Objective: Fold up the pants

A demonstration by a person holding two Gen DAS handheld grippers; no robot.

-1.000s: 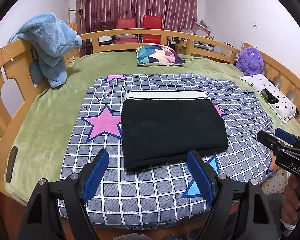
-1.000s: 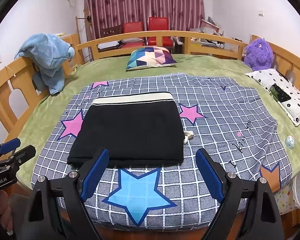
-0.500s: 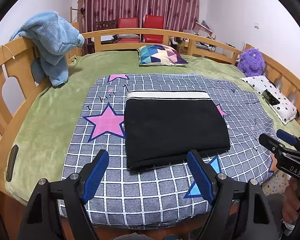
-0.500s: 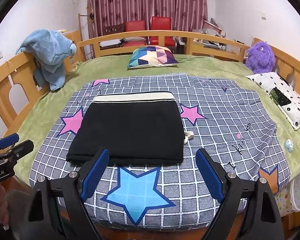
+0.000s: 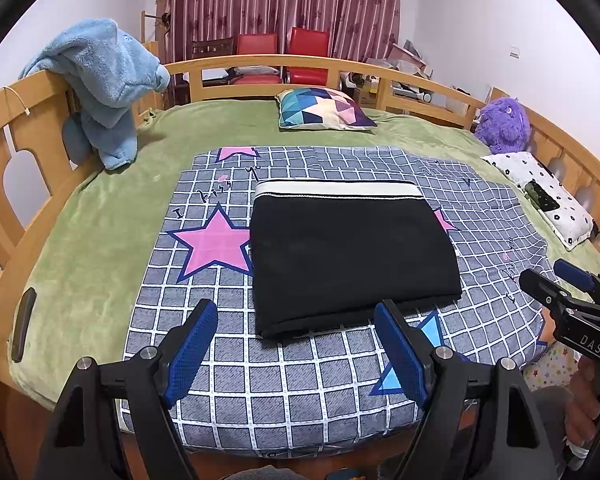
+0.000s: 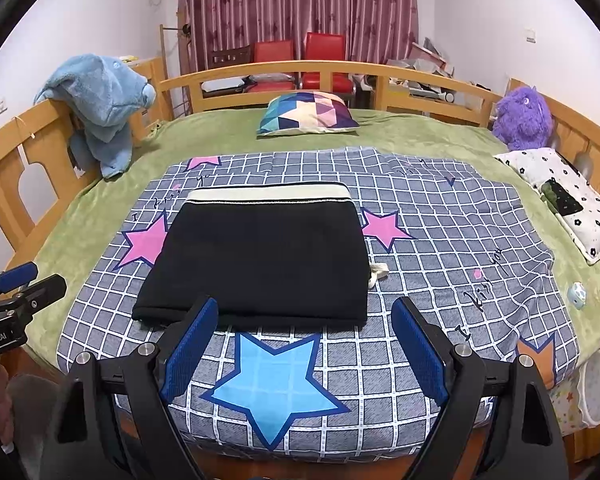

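The pants [image 5: 352, 256] lie folded flat on the quilt [image 5: 300, 380] on the bed [image 5: 80, 248]. The left gripper [image 5: 300, 352] and right gripper [image 6: 304, 352] are both released, empty, short of the pants' near edge.

L+R wrist cams | bed foot, angled down | both share pants [image 5: 352, 256]

the pants [image 5: 352, 256] are matt black knit cloth with a cream ribbed waistband. they lie on a smooth printed cotton sheet [image 5: 300, 380] over a plushy green blanket [image 5: 96, 240]. the bed rail [image 5: 4, 120] is varnished wood; the blue towel [image 5: 104, 80] looks fleecy.
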